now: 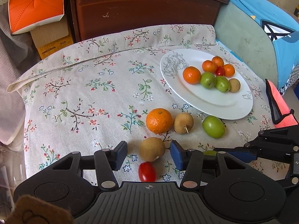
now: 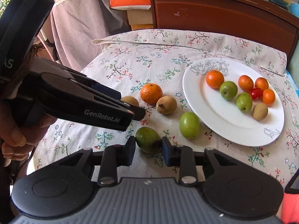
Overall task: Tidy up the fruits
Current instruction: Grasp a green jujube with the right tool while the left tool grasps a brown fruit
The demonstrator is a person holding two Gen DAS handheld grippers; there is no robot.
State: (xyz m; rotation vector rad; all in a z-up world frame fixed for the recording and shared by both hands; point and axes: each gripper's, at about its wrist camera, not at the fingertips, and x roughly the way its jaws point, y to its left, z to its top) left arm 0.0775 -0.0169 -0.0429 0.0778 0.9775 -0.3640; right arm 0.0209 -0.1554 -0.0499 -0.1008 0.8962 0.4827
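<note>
A floral tablecloth [image 1: 78,93] covers the work surface; its far edge is folded back on itself. Behind it stands a dark wooden cabinet [image 1: 145,9] with a scuff mark on its front panel. To the left of the cabinet, an orange-and-white box [image 1: 33,5] rests on a cardboard carton [image 1: 52,37]. A checked fabric [image 2: 78,18] hangs beside them. A blue cushion [image 1: 261,9] lies at right.

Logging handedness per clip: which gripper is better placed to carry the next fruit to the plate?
Right. The right hand-held gripper already brackets a green fruit, pads touching or nearly so, close to the plate. The left hand-held gripper stands wide around a brown fruit.
</note>
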